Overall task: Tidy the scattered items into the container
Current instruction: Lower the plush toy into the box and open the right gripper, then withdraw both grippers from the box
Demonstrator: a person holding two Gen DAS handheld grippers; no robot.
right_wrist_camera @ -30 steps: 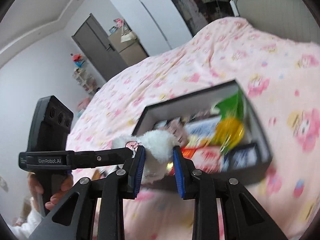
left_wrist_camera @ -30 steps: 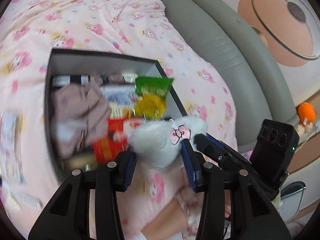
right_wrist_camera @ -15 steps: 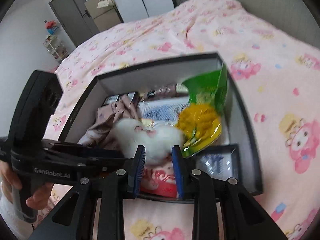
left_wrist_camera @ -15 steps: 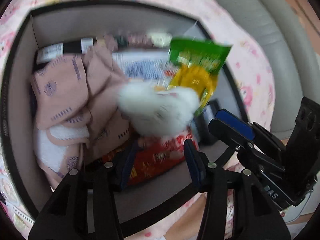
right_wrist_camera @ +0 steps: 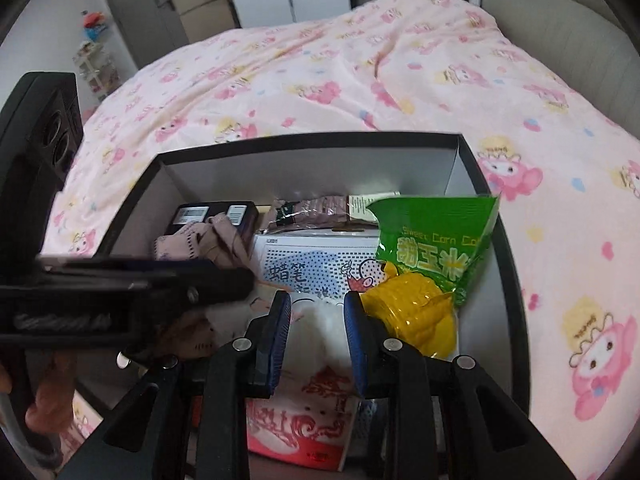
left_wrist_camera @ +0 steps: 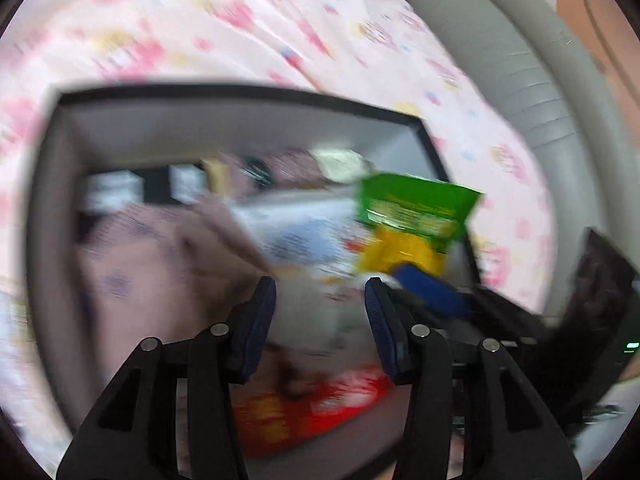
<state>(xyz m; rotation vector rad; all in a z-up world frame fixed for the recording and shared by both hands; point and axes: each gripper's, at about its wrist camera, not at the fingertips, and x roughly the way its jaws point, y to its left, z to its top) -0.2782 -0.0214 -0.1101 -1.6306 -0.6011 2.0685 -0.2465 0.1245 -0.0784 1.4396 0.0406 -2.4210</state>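
Right tool point(right_wrist_camera: 316, 332): pads pinch the white plush toy point(right_wrist_camera: 316, 320), held low over the middle of the black box point(right_wrist_camera: 304, 138).
Left tool point(left_wrist_camera: 320, 320): jaws part spread and have just eased inward; whether its pads press the white plush between them I cannot tell, that view is smeared.
Box: sits on the pink bed cover point(right_wrist_camera: 320, 72).
Inside the box: green corn snack bag point(right_wrist_camera: 436, 240) by the right wall, pink socks point(right_wrist_camera: 200, 240) by the left, red packet point(right_wrist_camera: 304, 428) by the near wall.
Doing it well: probably lower the toy onto the packet, then release without snagging the bag.
Hidden: toy's underside; near box wall.
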